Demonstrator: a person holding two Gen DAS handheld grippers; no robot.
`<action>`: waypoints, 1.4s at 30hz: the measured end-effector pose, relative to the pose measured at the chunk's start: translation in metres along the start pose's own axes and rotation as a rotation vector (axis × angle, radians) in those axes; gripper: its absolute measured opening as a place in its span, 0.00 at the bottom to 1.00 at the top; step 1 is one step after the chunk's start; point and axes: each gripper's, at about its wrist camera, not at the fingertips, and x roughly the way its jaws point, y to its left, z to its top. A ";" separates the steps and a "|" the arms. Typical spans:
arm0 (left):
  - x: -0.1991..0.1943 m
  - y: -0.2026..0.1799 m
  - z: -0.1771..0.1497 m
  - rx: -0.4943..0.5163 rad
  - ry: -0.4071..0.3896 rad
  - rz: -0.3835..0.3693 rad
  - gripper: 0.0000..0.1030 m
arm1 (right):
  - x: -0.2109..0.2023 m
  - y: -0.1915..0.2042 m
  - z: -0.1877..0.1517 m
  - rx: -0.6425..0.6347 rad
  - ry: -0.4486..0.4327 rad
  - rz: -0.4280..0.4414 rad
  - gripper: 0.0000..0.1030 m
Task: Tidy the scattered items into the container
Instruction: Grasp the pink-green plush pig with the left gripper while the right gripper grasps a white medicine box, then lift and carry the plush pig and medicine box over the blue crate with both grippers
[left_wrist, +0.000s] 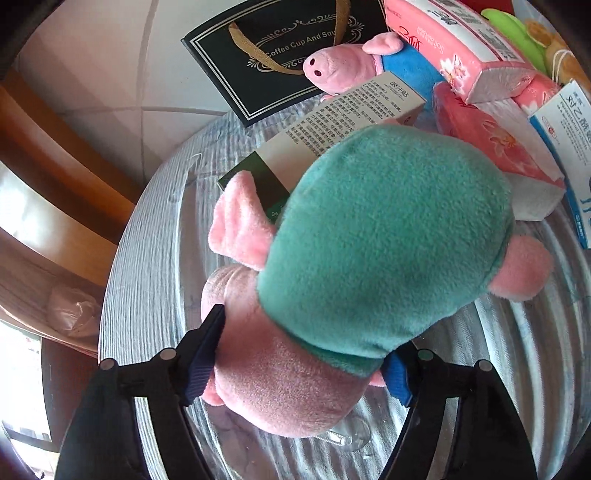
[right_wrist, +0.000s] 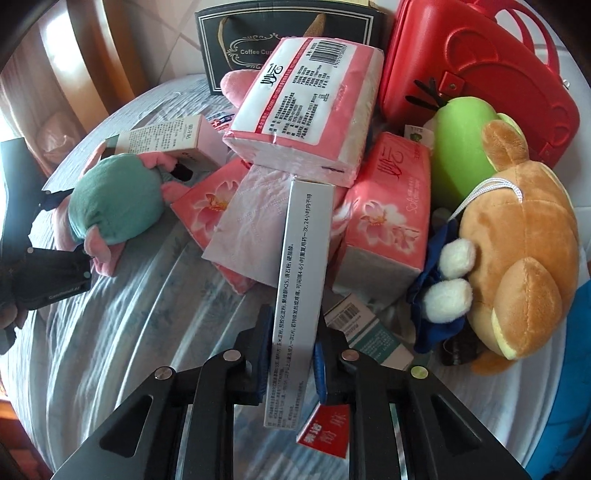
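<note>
My left gripper (left_wrist: 303, 354) is shut on a pink pig plush in a green dress (left_wrist: 384, 236), gripping its pink head end. The same plush (right_wrist: 114, 199) and the left gripper (right_wrist: 55, 266) show at the left of the right wrist view. My right gripper (right_wrist: 293, 343) is shut on a long white medicine box (right_wrist: 301, 288), held upright above the table. A black "Coffee Cup And Saucer" bag (left_wrist: 280, 48) stands at the back; it also shows in the right wrist view (right_wrist: 258, 40).
Pink tissue packs (right_wrist: 306, 110) are piled in the middle with a green-and-white box (left_wrist: 332, 125). A second pig plush in blue (left_wrist: 354, 62), a red case (right_wrist: 480, 85), a green plush (right_wrist: 461, 147) and an orange plush (right_wrist: 524, 258) lie around. Small boxes (right_wrist: 369, 332) lie near my right gripper.
</note>
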 end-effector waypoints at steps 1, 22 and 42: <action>-0.003 0.001 -0.001 -0.016 -0.002 -0.008 0.69 | -0.001 0.000 -0.001 0.000 0.002 0.004 0.18; -0.058 0.000 -0.042 -0.174 0.035 -0.006 0.68 | -0.055 0.003 -0.036 0.046 -0.023 0.060 0.17; -0.125 -0.015 -0.090 -0.339 0.073 -0.023 0.68 | -0.157 0.000 -0.103 0.079 -0.061 0.061 0.17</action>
